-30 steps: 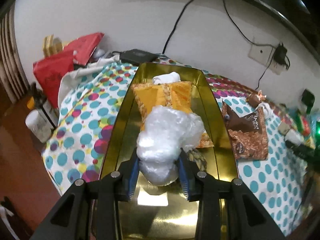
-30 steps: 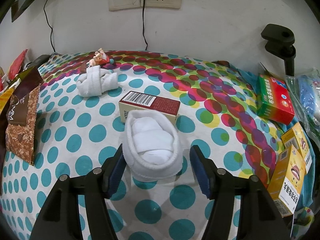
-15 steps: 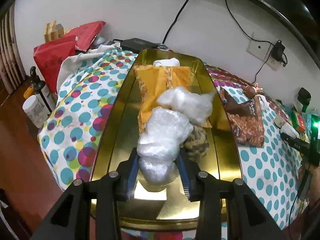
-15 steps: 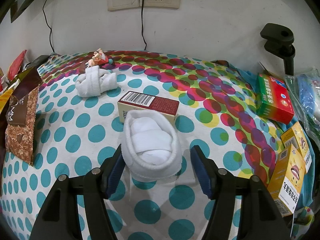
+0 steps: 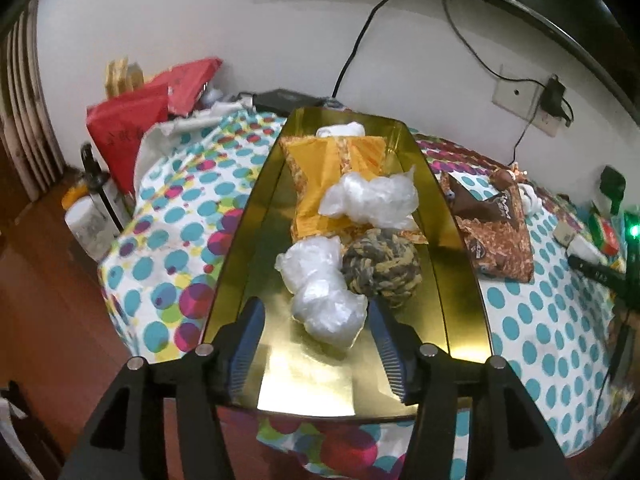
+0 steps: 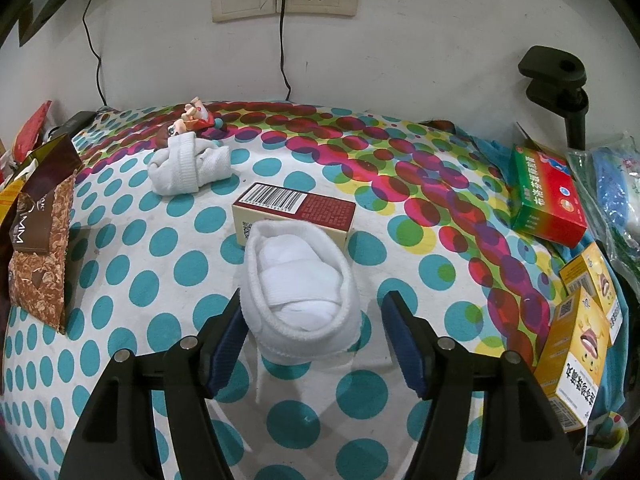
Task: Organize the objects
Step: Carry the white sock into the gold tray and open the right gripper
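In the left wrist view a gold tray (image 5: 240,248) lies on the dotted tablecloth. It holds a clear plastic bundle (image 5: 320,292), a second plastic bundle (image 5: 372,200), a rope ball (image 5: 382,266), an orange packet (image 5: 320,168) and a white roll (image 5: 340,130). My left gripper (image 5: 318,344) is open, its jaws on either side of the near bundle, not touching it. In the right wrist view my right gripper (image 6: 314,336) is open around a rolled white sock (image 6: 300,288) that rests on the cloth.
A barcoded box (image 6: 296,210) lies just behind the sock. Another sock roll (image 6: 188,166) and a small figure (image 6: 188,120) lie far left. A brown snack bag (image 6: 40,224) lies left; medicine boxes (image 6: 548,200) lie right. Red bags (image 5: 136,120) and bottles (image 5: 92,220) stand left of the tray.
My left gripper has opened and let go of the plastic bundle, which now lies in the tray, and has drawn back. The right gripper has barely moved.
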Tool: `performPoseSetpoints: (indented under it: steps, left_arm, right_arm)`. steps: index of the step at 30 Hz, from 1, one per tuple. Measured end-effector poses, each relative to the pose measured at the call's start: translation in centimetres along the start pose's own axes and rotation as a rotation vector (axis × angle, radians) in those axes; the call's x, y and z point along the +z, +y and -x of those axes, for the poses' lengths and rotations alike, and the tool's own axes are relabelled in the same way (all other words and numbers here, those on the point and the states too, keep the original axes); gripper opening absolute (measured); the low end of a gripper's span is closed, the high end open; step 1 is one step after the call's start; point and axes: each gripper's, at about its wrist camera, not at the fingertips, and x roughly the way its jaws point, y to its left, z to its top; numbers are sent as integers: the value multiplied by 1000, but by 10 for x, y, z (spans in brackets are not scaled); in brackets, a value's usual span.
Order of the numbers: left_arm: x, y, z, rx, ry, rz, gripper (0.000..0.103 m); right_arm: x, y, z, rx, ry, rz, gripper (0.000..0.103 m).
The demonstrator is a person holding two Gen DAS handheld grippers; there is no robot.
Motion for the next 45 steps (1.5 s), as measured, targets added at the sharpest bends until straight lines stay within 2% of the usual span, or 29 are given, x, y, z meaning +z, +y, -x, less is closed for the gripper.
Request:
performPoseSetpoints:
  steps: [2, 5, 8, 14, 19, 25, 29, 31, 34, 39, 41, 45]
  left_arm:
    - [-2, -4, 2, 10, -4, -26, 57]
    - [-5, -5, 6, -5, -18, -32, 57]
    - [-7, -3, 8, -24, -18, -18, 57]
    - [-10, 4, 8, -35, -14, 10, 57]
    - [-6, 4, 10, -40, -28, 0, 57]
    - [-4, -4, 15, -54, -65, -22, 57]
    - [-5, -14, 31, -68, -115, -80, 57]
    - [-4, -14, 42, -56, -141, -101, 57]
    - [-2, -5, 54, -66, -155, -95, 58]
    - [1, 27, 71, -44, -180, -36, 59]
    - [0, 41, 76, -26, -193, -2, 61]
    - [0, 63, 80, -26, -192, 58, 62]
  right_arm:
    - [0, 1, 0, 4, -4, 9, 58]
    - [0, 9, 3, 7, -16, 49, 45]
    - [-1, 17, 5, -28, -26, 83, 44]
    - [-1, 17, 6, -14, -29, 77, 42]
    - [-3, 20, 23, 4, -108, 95, 42]
    - [-1, 40, 45, 86, -167, 74, 42]
    - [14, 85, 77, 179, -226, 132, 42]
    - [21, 110, 91, 263, -232, 147, 43]
    - [31, 161, 111, 408, -218, 198, 43]
    - [29, 239, 126, 555, -175, 300, 43]
    - [23, 269, 126, 594, -139, 347, 43]
    - [5, 322, 123, 609, -101, 438, 43]
